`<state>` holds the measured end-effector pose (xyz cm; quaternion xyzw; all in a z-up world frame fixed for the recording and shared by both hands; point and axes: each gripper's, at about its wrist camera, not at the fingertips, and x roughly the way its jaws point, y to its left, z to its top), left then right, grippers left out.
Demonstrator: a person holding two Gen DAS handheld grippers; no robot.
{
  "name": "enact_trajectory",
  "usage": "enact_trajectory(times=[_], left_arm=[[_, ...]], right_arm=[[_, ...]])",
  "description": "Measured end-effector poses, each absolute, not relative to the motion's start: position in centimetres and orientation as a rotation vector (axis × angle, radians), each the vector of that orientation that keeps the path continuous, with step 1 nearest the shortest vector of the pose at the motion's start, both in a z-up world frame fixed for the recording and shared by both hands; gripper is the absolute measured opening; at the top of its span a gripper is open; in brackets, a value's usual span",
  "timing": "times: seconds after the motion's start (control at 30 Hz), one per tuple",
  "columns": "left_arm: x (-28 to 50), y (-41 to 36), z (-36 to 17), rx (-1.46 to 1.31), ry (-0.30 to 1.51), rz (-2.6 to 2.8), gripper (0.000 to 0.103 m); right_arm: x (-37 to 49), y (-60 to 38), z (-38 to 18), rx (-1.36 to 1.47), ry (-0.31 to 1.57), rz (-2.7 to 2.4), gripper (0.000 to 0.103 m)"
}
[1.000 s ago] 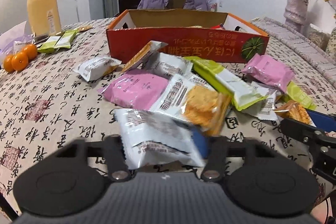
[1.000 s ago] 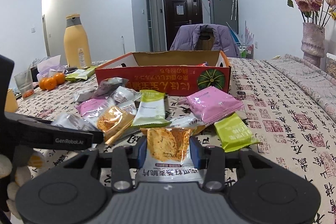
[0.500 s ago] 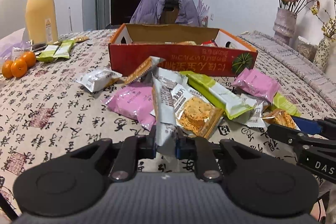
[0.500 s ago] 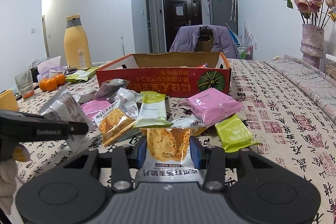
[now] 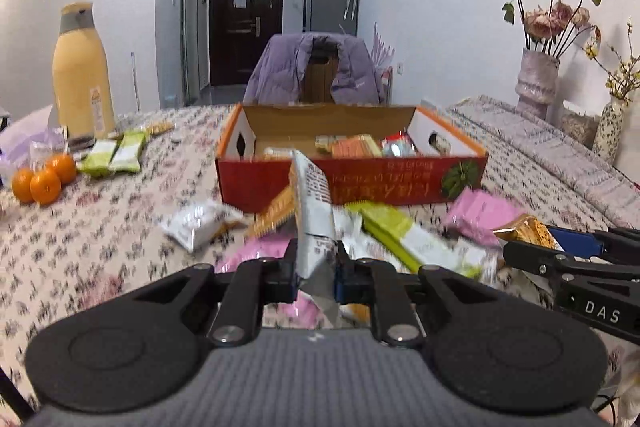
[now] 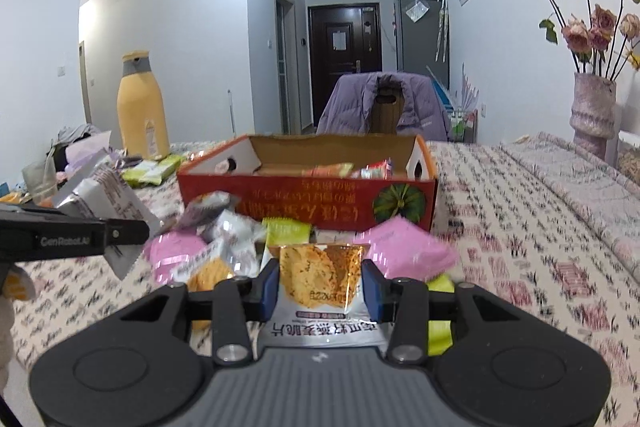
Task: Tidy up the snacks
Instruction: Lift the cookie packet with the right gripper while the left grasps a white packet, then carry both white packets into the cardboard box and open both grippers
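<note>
My left gripper (image 5: pixel 316 277) is shut on a silver-white snack packet (image 5: pixel 314 213), held edge-on above the table; it also shows in the right wrist view (image 6: pixel 106 201). My right gripper (image 6: pixel 320 285) is shut on an orange cracker packet (image 6: pixel 322 277), lifted off the pile. The open red cardboard box (image 5: pixel 352 185) stands ahead with several snacks inside; it also shows in the right wrist view (image 6: pixel 308 203). Loose pink, green and white packets (image 5: pixel 396 231) lie in front of it.
A tall yellow bottle (image 5: pixel 82 77), oranges (image 5: pixel 44 181) and green packets (image 5: pixel 114 157) sit at the left. A vase of flowers (image 5: pixel 536 83) stands at the right. A chair with a purple jacket (image 5: pixel 316 71) is behind the box.
My left gripper closed on the silver-white packet and lifted it toward the box. My right gripper rose with the cracker packet and moved closer to the box.
</note>
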<state>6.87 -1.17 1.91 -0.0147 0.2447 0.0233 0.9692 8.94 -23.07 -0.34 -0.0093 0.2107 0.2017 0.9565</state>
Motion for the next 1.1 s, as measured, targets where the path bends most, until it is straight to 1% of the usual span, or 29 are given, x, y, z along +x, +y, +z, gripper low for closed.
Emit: enact_trajectory(times=[0.3, 0.67, 0.87, 1.1], left_arm=[[10.9, -1.1, 4.9, -0.005, 0.414, 0.059, 0.016], [19.2, 0.0, 7.5, -0.038, 0.363, 0.07, 0.016], [24.6, 1.0, 6.7, -0.074, 0.388, 0.098, 0.016], [28.9, 1.7, 3.2, -0.095, 0.441, 0.153, 0.016]], right_arm=[[13.6, -21.5, 2.9, -0.008, 0.362, 0.393, 0.041], [22.1, -18.7, 5.7, 0.001, 0.347, 0.354, 0.041], [27.1, -16.9, 5.5, 0.003, 0.386, 0.32, 0.041], [30.8, -15.2, 2.9, -0.013, 0.397, 0.272, 0.041]])
